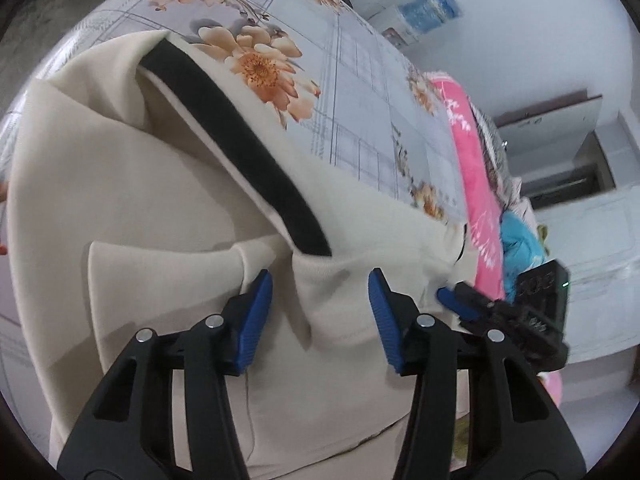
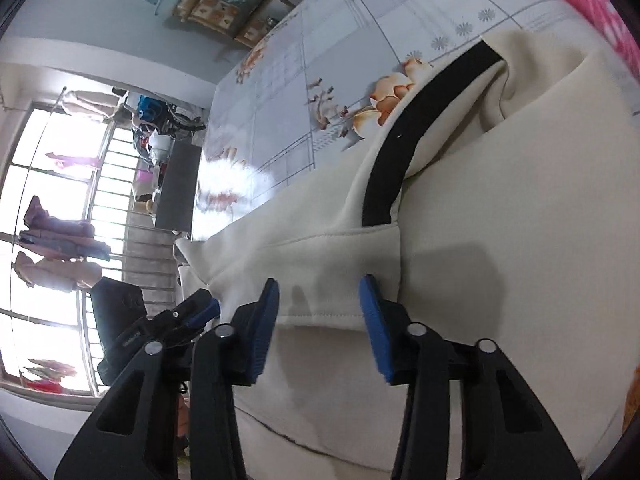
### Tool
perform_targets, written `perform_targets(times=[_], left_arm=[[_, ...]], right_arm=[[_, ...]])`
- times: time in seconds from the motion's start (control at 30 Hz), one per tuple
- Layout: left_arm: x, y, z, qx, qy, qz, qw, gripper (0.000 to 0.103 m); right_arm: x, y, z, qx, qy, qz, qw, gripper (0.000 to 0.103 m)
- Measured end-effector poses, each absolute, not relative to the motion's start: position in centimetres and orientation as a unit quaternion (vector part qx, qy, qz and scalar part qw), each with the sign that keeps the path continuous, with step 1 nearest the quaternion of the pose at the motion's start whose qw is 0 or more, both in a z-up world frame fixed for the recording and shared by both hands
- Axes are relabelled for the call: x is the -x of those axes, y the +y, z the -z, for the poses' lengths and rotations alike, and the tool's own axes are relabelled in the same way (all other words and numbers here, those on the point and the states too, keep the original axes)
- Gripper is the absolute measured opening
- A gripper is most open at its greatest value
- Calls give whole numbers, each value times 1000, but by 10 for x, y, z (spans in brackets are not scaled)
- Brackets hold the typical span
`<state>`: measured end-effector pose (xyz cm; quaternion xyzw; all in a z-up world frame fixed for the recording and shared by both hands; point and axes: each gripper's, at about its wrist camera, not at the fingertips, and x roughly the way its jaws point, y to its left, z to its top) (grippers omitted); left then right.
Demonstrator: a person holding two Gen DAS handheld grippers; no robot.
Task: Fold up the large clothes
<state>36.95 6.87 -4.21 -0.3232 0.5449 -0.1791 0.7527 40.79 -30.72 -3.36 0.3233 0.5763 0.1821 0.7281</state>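
A cream garment (image 1: 132, 184) with a black stripe (image 1: 236, 152) lies partly folded on a floral sheet (image 1: 360, 92). My left gripper (image 1: 320, 284) is open, its blue pads either side of a fold of cream cloth near the stripe's end. The right gripper (image 1: 452, 296) shows at the right of the left wrist view, at the garment's edge. In the right wrist view my right gripper (image 2: 319, 290) is open over a hemmed fold of the garment (image 2: 500, 220), below the black stripe (image 2: 416, 120). The left gripper (image 2: 200, 308) shows at the left there.
A pink blanket (image 1: 476, 168) and blue cloth (image 1: 520, 240) lie along the bed's far side. A barred window (image 2: 60, 200) with hanging clothes, a dark table (image 2: 176, 188) and a shelf (image 2: 228, 4) stand beyond the bed.
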Motion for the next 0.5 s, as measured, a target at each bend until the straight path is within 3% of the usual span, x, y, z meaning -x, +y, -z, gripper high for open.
perform_targets(times=[0.13,0.4,0.5], left_arm=[[-380,69,48,348,545,172,743,39],[-403,60,44,323,549,164,753,30],[-411,53,41,283,548,152,773,21]], right_arm=[[-414,-317,47,-363,586,-177,703,28],[-407,-333,31,-351,560,-150,735,28],[-413,-328,44,-345,578,-150,724,28]])
